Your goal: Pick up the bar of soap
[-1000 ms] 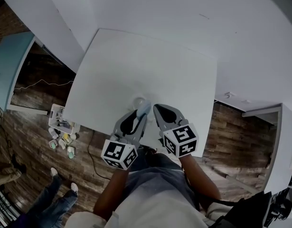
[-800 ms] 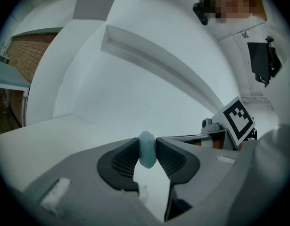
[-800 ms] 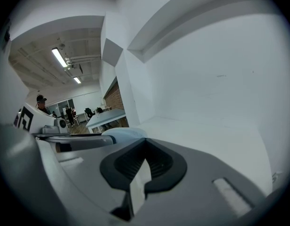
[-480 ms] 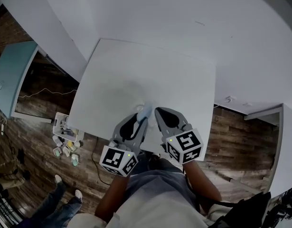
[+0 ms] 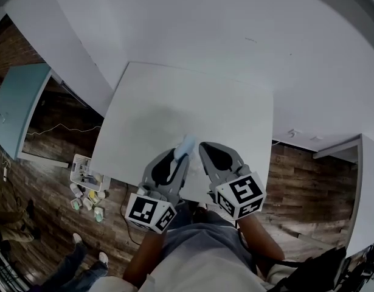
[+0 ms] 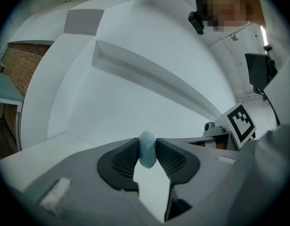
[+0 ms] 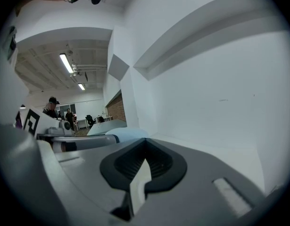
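A pale blue bar of soap (image 6: 146, 149) sits pinched between the tips of my left gripper (image 6: 147, 150), which is shut on it and holds it above the white table (image 5: 174, 102). In the head view the soap (image 5: 187, 144) shows at the left gripper's tips (image 5: 185, 149), over the table's near edge. My right gripper (image 5: 202, 146) hangs just to the right of it, jaws pressed together with nothing between them. In the right gripper view the shut jaws (image 7: 144, 142) fill the lower frame, and the soap (image 7: 127, 134) shows just left of them.
The white table stands against a white wall. On the wood floor at the left lie a small white basket (image 5: 83, 169) and several little bottles (image 5: 88, 201). A light blue tabletop (image 5: 16, 105) is at the far left. A person's legs (image 5: 71, 266) show at the bottom left.
Both grippers have drawn back toward me and risen, the left one carrying the soap off the table's surface. The table now sits farther up the head view.
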`<state>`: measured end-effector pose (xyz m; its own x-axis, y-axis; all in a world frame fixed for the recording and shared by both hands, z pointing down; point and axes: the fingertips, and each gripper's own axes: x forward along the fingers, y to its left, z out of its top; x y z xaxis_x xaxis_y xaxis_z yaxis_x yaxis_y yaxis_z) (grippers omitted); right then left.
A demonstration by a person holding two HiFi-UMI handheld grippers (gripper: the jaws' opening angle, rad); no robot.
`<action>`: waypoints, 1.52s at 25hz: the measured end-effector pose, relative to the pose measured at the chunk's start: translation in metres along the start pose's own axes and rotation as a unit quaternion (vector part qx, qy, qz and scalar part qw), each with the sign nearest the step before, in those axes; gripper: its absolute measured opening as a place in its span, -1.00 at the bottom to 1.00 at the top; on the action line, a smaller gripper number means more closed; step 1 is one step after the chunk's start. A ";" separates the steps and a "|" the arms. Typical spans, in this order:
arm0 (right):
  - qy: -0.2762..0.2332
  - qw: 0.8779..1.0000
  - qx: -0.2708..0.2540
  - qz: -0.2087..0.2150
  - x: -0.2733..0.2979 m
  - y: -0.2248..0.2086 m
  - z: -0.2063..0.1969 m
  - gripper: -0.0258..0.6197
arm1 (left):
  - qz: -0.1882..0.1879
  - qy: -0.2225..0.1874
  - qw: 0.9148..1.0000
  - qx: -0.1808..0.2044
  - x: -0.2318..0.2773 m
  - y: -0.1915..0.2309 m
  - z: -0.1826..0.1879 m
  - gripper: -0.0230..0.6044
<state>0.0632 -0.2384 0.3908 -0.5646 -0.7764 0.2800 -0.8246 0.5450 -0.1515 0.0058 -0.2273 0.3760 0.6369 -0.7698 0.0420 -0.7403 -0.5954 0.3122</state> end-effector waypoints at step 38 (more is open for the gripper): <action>-0.077 0.996 -0.014 -0.050 -0.031 -0.005 0.074 -0.92 | -0.003 -0.029 0.998 0.058 0.002 -0.015 0.072 -0.55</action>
<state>0.0826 -0.2409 0.3123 -0.4806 -0.8653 0.1425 -0.8766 0.4700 -0.1029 0.0026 -0.2369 0.3029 0.6304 -0.7761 -0.0166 -0.7584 -0.6203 0.2003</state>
